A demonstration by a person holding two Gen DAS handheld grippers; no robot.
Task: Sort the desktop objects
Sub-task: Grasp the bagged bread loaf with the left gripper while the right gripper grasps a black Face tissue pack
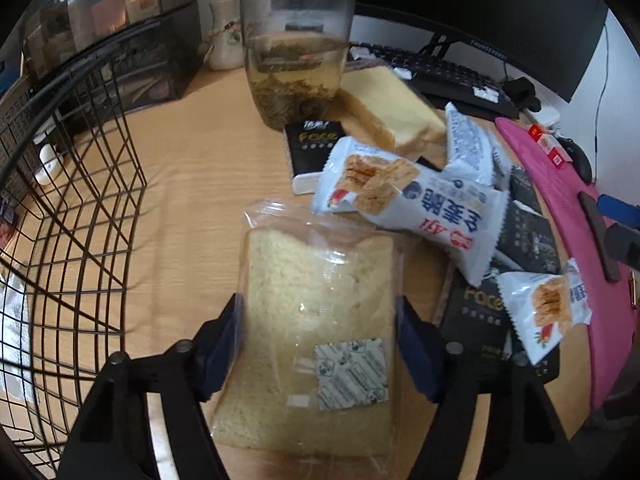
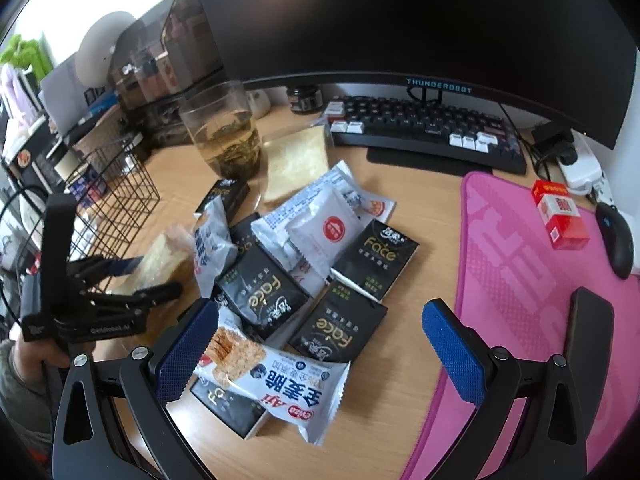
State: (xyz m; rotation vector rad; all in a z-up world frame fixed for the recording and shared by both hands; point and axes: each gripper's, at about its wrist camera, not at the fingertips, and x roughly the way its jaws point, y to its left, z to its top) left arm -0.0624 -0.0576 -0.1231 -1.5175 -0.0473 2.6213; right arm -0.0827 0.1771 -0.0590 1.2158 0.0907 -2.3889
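Note:
A bread slice in a clear bag (image 1: pixel 316 320) lies on the wooden desk, and my left gripper (image 1: pixel 318 300) is shut on it, one pad against each long side. In the right wrist view the same gripper (image 2: pixel 132 276) grips that bread (image 2: pixel 160 260) beside the black wire basket (image 2: pixel 116 184). My right gripper (image 2: pixel 320 306) hangs open over a pile of black "Face" packets (image 2: pixel 348 332) and white snack packets (image 2: pixel 276 384), with nothing pressed between its blue pads. A second bagged bread slice (image 2: pixel 296 160) lies behind the pile.
The wire basket (image 1: pixel 80 200) stands left of the bread. A glass jar of tea (image 1: pixel 296 60) stands behind. Keyboard (image 2: pixel 424 128) and monitor line the back. A pink mat (image 2: pixel 520 280) on the right carries a red box (image 2: pixel 560 216), a mouse (image 2: pixel 616 240) and a phone (image 2: pixel 588 340).

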